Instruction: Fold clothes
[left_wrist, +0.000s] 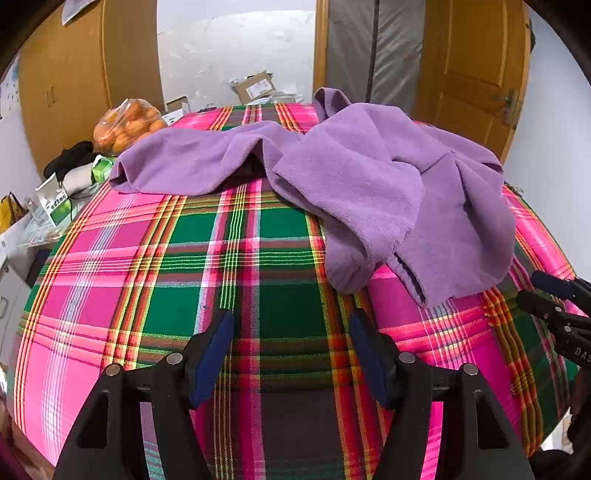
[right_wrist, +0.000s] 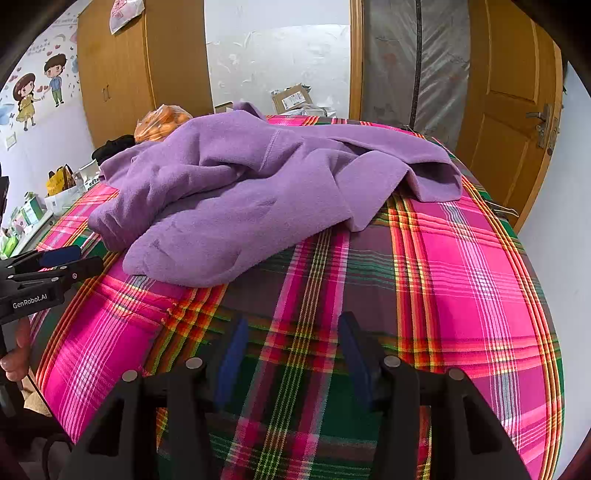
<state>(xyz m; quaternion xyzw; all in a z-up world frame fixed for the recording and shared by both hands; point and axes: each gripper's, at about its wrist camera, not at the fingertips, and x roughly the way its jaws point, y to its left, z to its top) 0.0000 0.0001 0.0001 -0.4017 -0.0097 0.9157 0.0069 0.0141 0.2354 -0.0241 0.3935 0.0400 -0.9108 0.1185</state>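
Down at the bottom of the left wrist view, the left claw (left_wrist: 291, 332) stands wide open over bare plaid, nothing between its blue pads. Same story in the right wrist view: the right claw (right_wrist: 291, 339) is spread wide at the bottom centre, holding nothing. Both hover above the plaid cloth (left_wrist: 166, 258) that covers the table.

Further up, in the middle of each frame, lies the purple fleece garment (left_wrist: 362, 192), crumpled, layers piled over one another, one sleeve trailing toward the upper left of the left view. It touches neither claw.

The risk looks plain: with the fabric heaped like this, a claw closing on the near edge could well pinch two layers at once, and the garment would lift as a bundle rather than spread. A low grab may also catch the plaid cloth beneath and drag it. At the far left edge, a bag of oranges (left_wrist: 125, 125) sits near the sleeve; a hard tug might sweep into it.
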